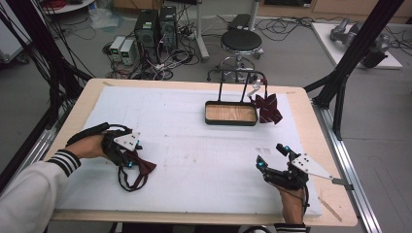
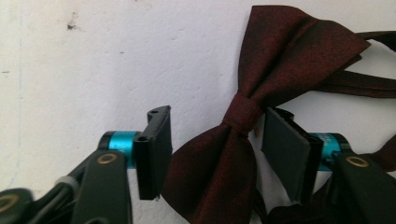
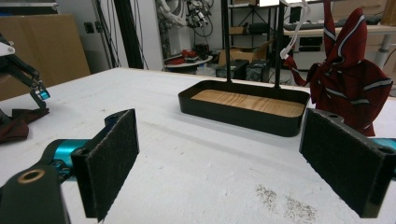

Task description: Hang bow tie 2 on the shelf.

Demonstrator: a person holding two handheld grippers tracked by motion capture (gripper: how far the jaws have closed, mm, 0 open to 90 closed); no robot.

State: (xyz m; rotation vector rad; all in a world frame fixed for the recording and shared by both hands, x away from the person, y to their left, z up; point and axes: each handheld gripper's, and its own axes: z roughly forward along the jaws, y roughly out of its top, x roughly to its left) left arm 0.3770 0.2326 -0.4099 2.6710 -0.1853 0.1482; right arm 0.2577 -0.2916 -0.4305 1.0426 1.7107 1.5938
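A dark red bow tie (image 1: 144, 168) with a black strap (image 1: 127, 183) lies on the white pad at the near left. My left gripper (image 1: 130, 162) points down over it. In the left gripper view the bow tie (image 2: 280, 51) lies between the jaws of that gripper (image 2: 217, 144); the pads (image 2: 156, 149) stand at the edges of the lower wing without squeezing it, and the knot is close to the right pad. My right gripper (image 1: 272, 158) rests at the near right, wide open with nothing between its jaws (image 3: 219, 158).
A black tray (image 1: 231, 121) with a wooden floor and an upright rack stands at the far middle of the pad. A dark red striped cloth (image 1: 268, 108) hangs from the rack beside it. The white pad (image 1: 204, 155) covers a wooden table. A stool and computers stand beyond.
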